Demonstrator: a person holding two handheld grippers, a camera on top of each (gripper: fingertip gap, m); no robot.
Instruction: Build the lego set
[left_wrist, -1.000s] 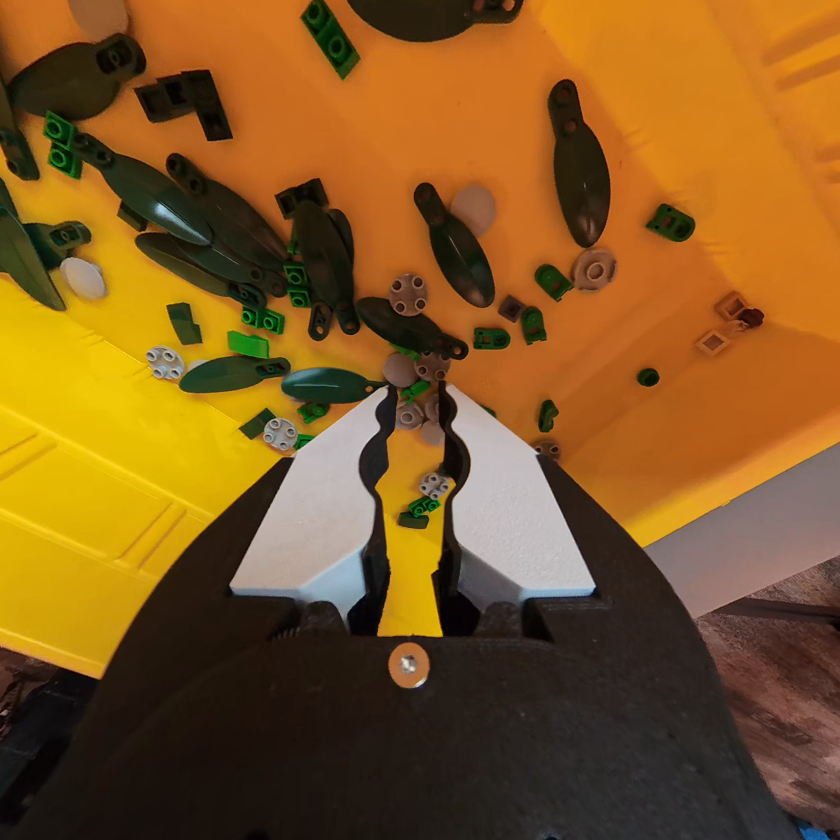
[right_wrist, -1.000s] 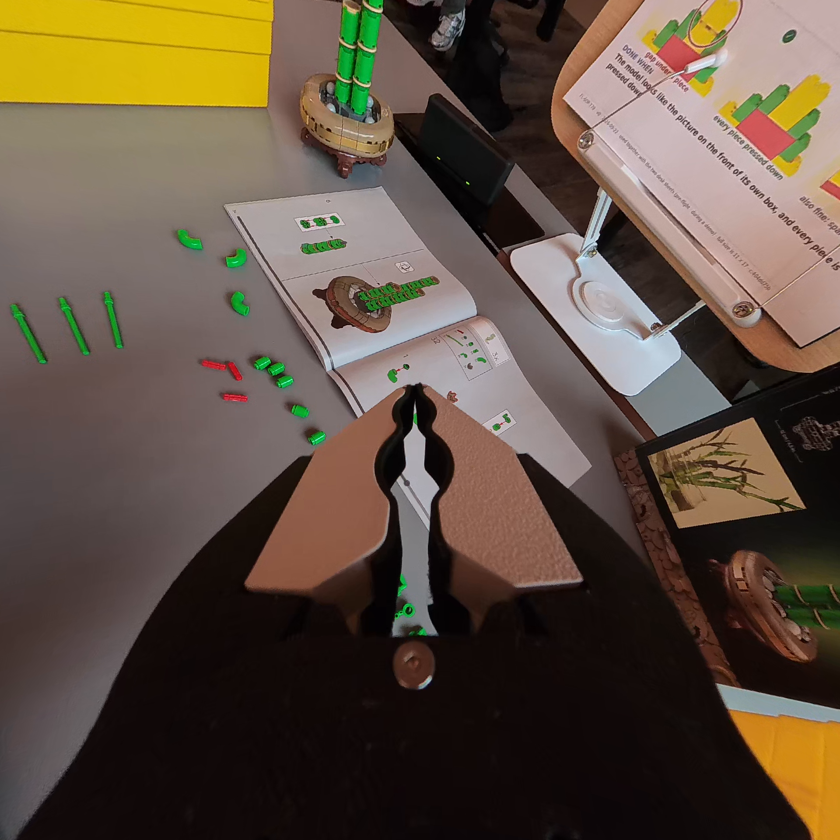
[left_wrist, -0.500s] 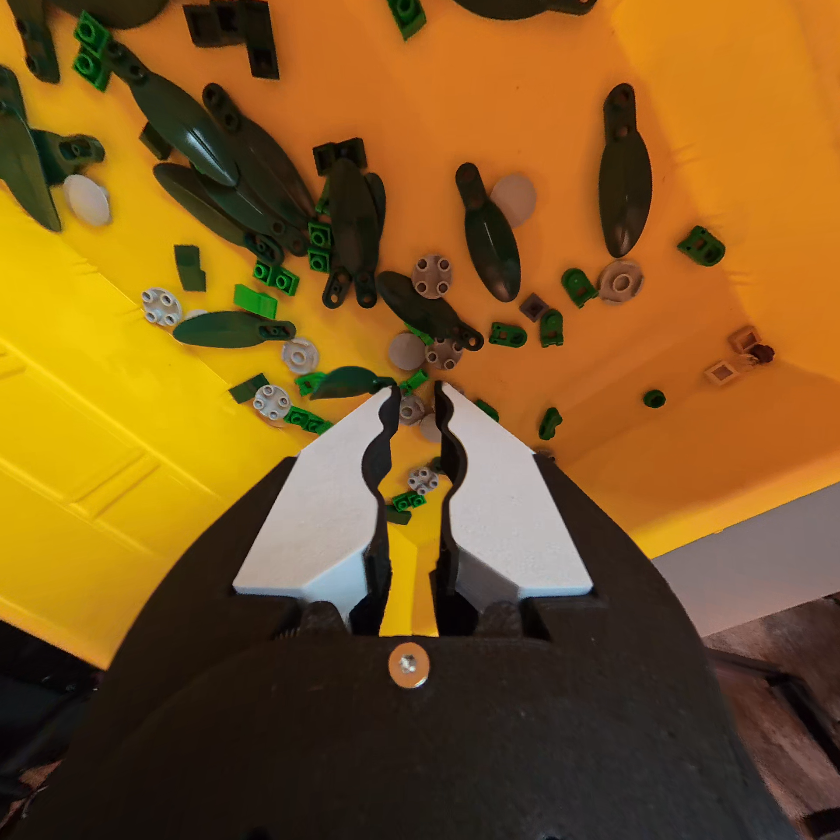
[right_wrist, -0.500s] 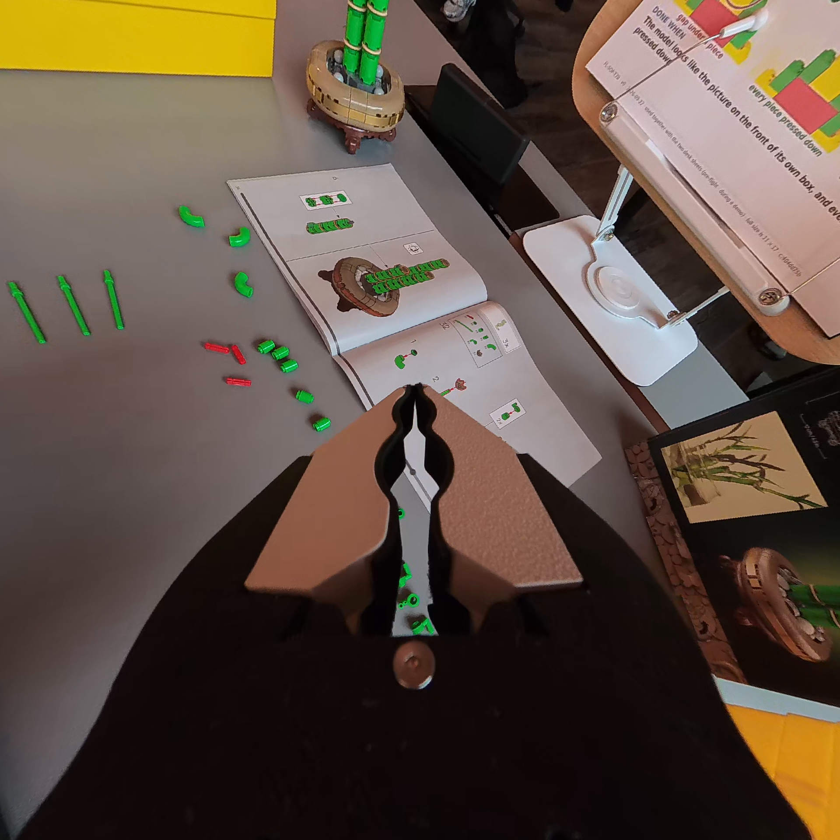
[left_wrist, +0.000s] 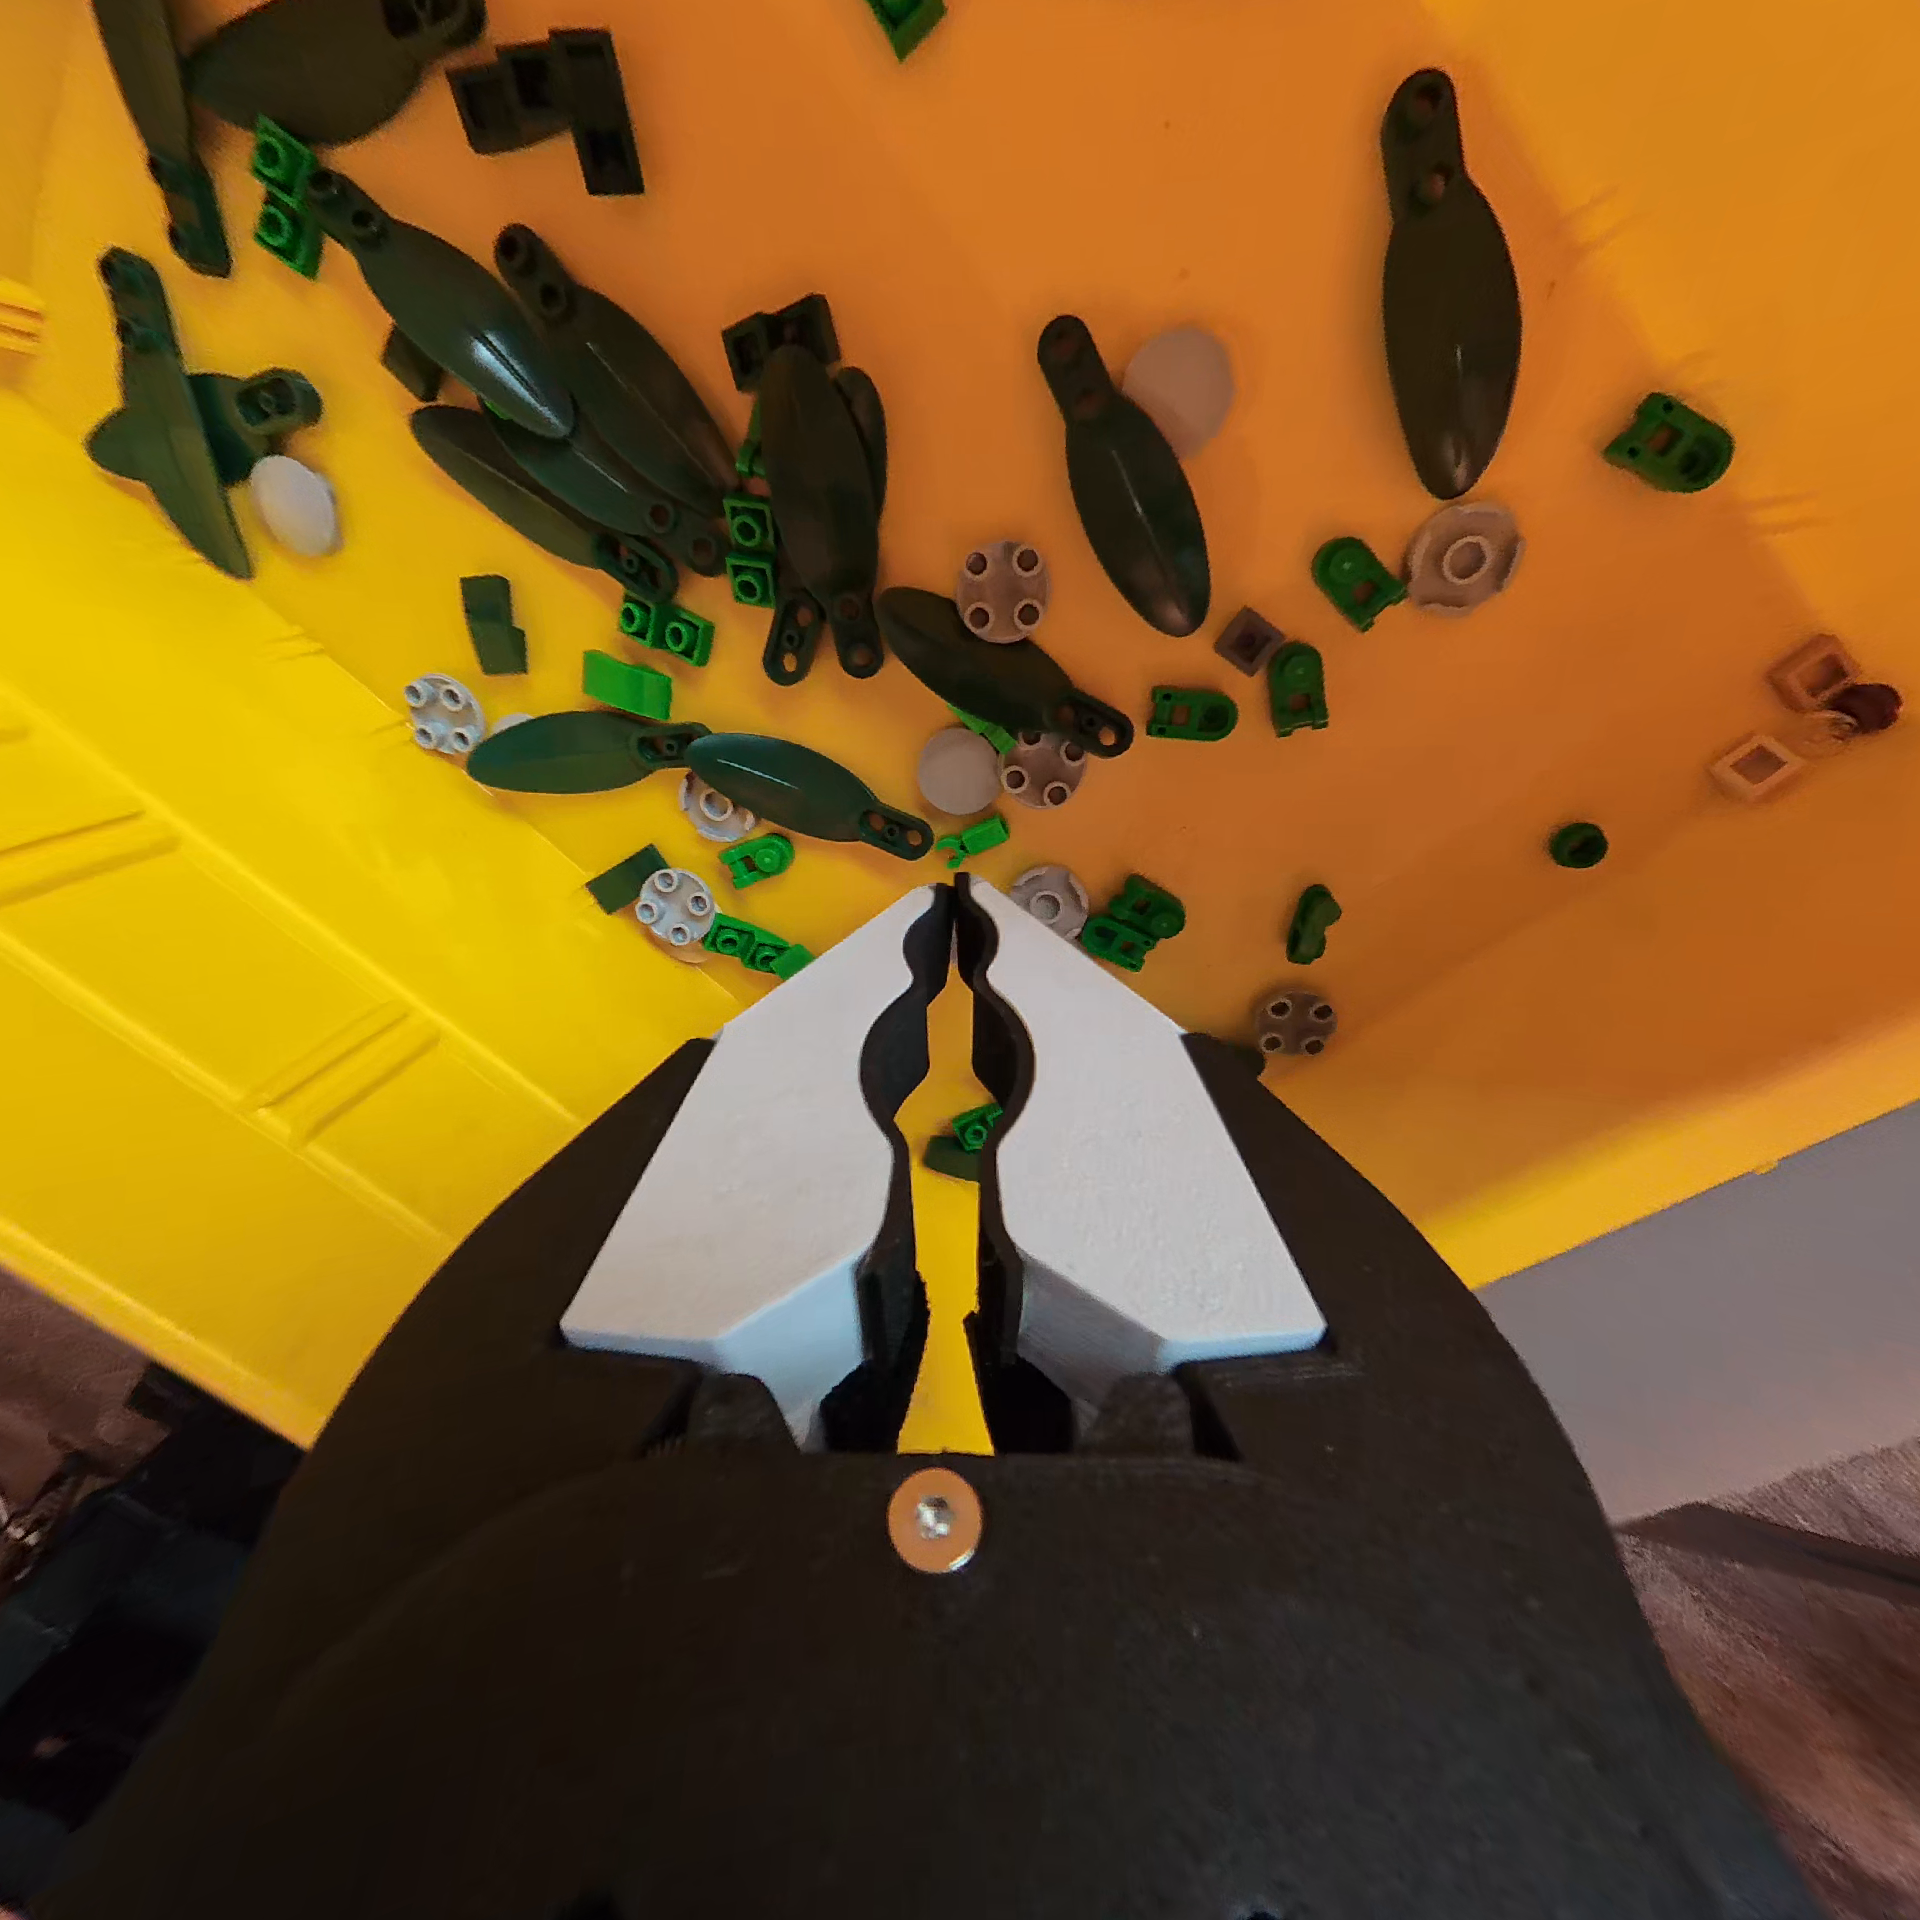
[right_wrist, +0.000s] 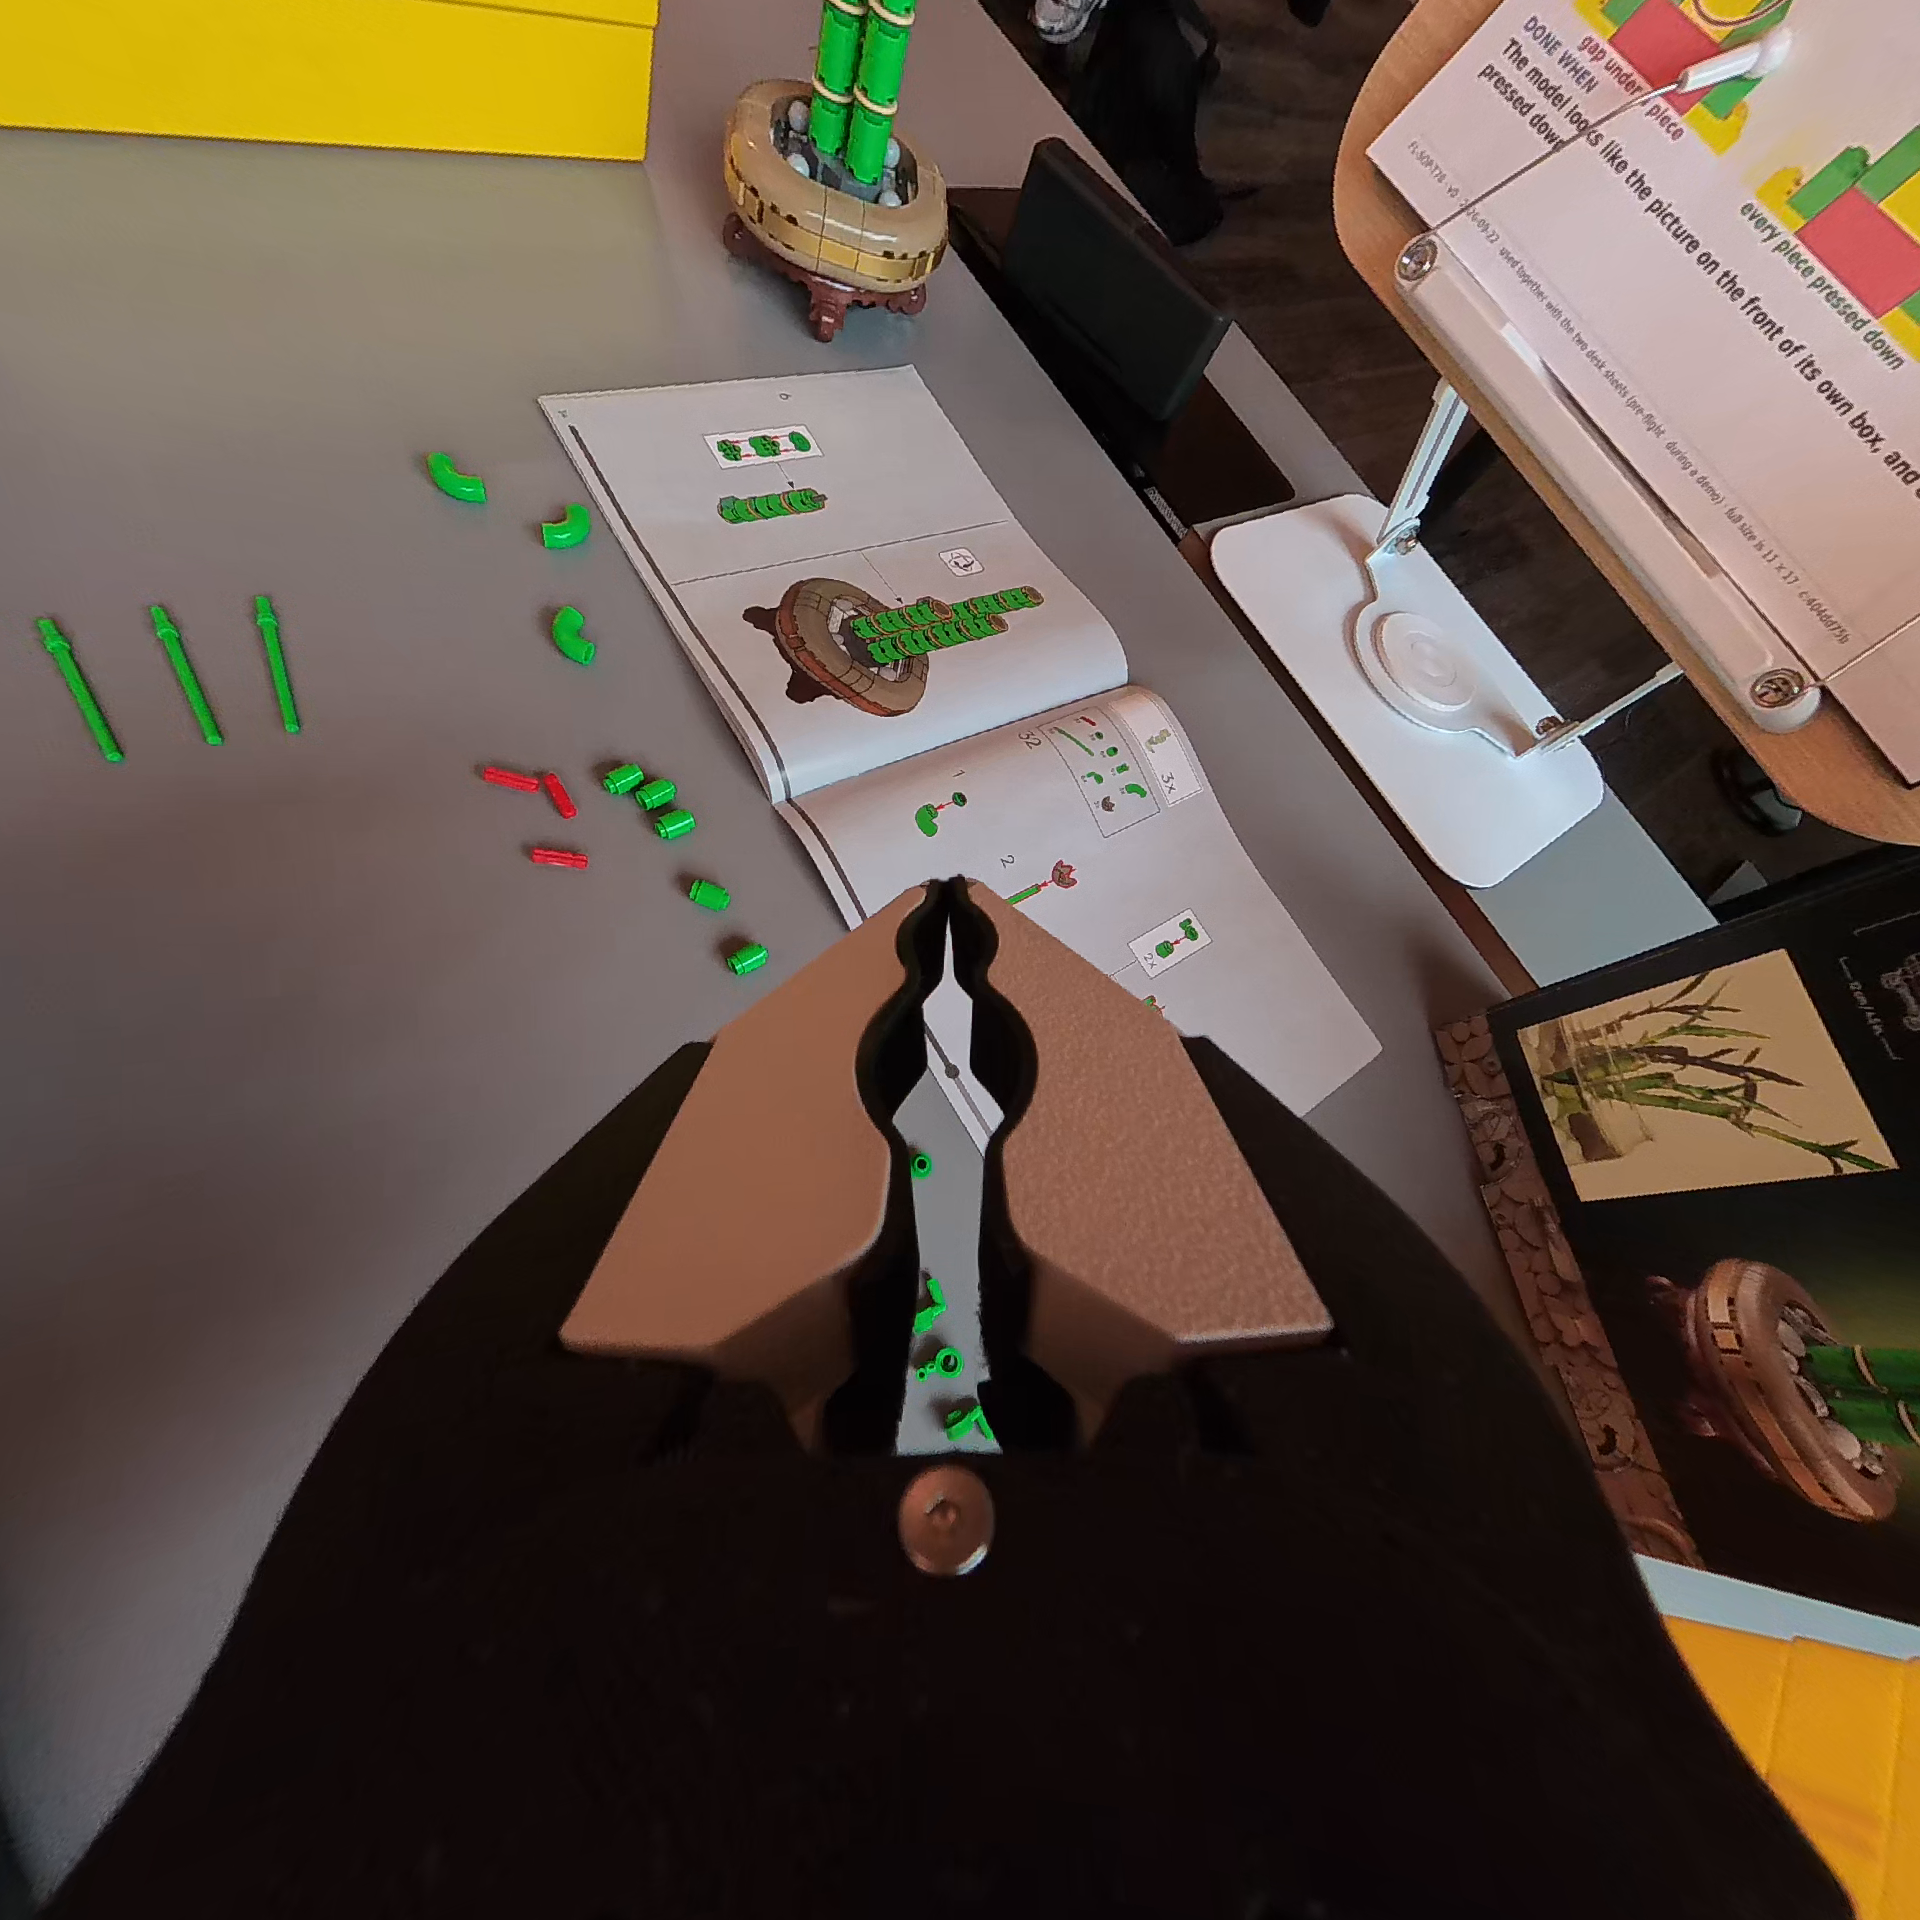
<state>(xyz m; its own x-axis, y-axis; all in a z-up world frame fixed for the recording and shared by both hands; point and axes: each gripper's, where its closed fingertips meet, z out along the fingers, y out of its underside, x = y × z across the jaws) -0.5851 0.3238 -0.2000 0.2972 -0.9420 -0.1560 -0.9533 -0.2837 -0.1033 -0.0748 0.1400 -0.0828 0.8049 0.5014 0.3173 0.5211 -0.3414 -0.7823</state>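
In the left wrist view my left gripper (left_wrist: 958, 885) is shut over a yellow tray (left_wrist: 312, 1039) of loose parts. Its tips meet and nothing shows between them. A small green clip piece (left_wrist: 977, 836) lies just ahead of the tips. A dark green leaf (left_wrist: 805, 790) lies to their left and a grey round plate (left_wrist: 1049, 896) to their right. In the right wrist view my right gripper (right_wrist: 951, 885) is shut with nothing in it, above the open instruction booklet (right_wrist: 862, 540). A half-built bamboo model in a tan pot (right_wrist: 836, 208) stands at the table's far side.
On the grey table lie three green rods (right_wrist: 182, 675), red pins (right_wrist: 540, 800), green cylinders (right_wrist: 655, 795) and green elbows (right_wrist: 566, 525). The set's box (right_wrist: 1714, 1247) lies at the right, beside a white stand (right_wrist: 1423, 675). A yellow tray edge (right_wrist: 312, 73) shows at the far left. Across from one pair of fingers to the other is roughly 55 centimetres.
My left gripper's jaws closed from open; the grey round pieces once between the fingers are not there now. The right gripper stayed shut and drifted slightly over the booklet.
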